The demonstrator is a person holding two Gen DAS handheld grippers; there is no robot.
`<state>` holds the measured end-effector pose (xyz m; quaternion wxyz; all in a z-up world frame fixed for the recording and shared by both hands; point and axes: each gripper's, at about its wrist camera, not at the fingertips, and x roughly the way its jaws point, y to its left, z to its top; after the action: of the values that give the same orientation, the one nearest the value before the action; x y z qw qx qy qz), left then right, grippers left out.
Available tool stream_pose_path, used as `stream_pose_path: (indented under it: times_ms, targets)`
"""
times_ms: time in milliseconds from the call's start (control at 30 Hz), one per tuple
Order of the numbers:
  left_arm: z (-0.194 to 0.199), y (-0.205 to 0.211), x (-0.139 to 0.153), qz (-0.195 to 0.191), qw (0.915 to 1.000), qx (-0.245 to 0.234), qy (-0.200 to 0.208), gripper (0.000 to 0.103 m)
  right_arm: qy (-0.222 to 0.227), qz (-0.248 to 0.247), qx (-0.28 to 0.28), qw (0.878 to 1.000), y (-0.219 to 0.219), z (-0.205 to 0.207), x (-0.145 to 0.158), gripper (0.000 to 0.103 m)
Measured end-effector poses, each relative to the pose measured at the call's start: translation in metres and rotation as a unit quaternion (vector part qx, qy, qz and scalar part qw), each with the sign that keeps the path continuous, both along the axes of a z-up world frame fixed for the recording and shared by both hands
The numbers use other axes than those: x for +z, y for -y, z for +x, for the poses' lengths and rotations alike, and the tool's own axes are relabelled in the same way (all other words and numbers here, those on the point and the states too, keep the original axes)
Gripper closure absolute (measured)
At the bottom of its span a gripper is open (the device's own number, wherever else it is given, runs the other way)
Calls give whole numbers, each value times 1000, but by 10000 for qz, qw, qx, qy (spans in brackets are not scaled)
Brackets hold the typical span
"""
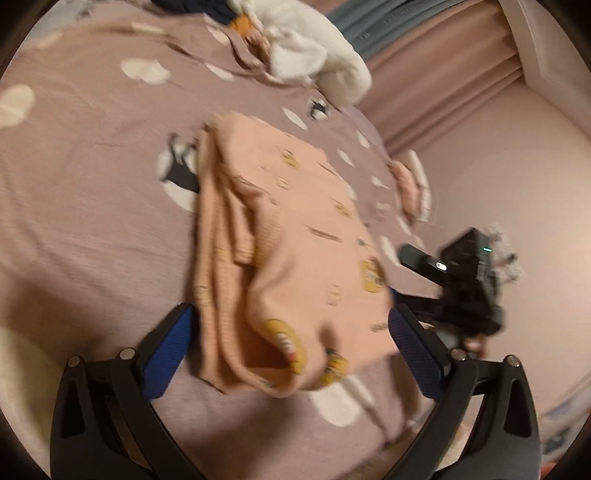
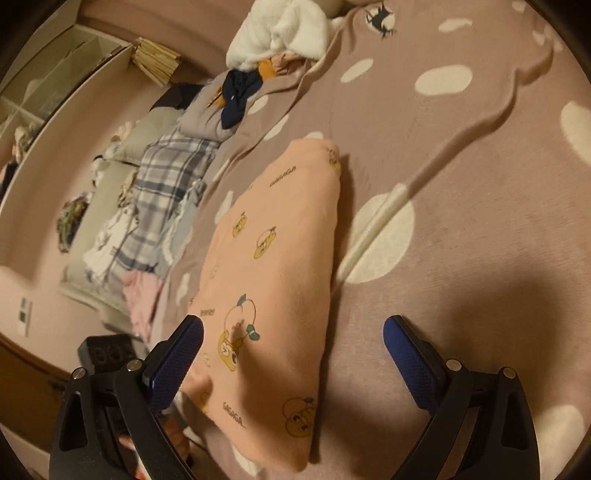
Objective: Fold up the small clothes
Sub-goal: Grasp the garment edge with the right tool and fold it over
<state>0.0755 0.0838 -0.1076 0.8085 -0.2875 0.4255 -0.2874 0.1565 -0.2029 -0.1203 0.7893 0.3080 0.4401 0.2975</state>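
Both claws (image 1: 290, 339) (image 2: 293, 350) gape wide, holding nothing, over peach garment (image 2: 273, 280).

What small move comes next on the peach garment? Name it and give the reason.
Probably tidy the folded peach garment, or set it aside. It already lies as a folded bundle on the bedspread; the left gripper and right gripper both stand open, gripping nothing, while unfolded clothes wait beyond.
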Motion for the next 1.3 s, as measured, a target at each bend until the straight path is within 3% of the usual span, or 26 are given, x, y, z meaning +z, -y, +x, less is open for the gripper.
stream_pose_path:
  times_ms: [133,267,400,533,633,700,733,767,800,867,933,1100,1300]
  targets:
    - [6,-2,-2,-658,9968,-331,-297,0,-12,342,76,9994,3,-2,-3,5]
    - [29,3,-5,-951,9922,-482,-649,0,-99,618,181,9979,1,0,-7,5]
    - [56,12,-4,-1073,9881,-609,-916,0,-292,870,412,9949,-4,6,-12,5]
    - [74,17,-3,-1252,9872,-330,-932,2,-469,1204,396,9908,-7,17,-16,5]
    - [82,22,-2,-1038,9896,-232,-971,12,-597,1295,229,9895,-7,22,-17,7]
    - [86,19,-7,-842,9895,23,-1175,34,-579,1160,174,9914,-9,20,-16,18]
    - [88,18,-8,-804,9894,89,-1202,38,-605,1007,126,9930,-10,18,-16,26]
    - [89,16,-10,-820,9893,159,-1197,46,-727,717,67,9948,-11,17,-17,46]
    - [89,15,-12,-772,9887,291,-1249,55,-809,636,34,9947,-11,18,-20,58]
    - [90,17,-11,-514,9895,379,-1300,60,-878,775,-29,9931,-6,20,-26,66]
    - [83,21,-2,-199,9936,541,-973,63,-883,831,-74,9926,-4,20,-28,69]
    - [65,36,18,361,9957,800,-299,71,-186,347,-101,9992,-12,8,-6,74]
    - [43,41,49,193,9961,786,355,71,741,439,-157,9962,-1,-13,33,76]
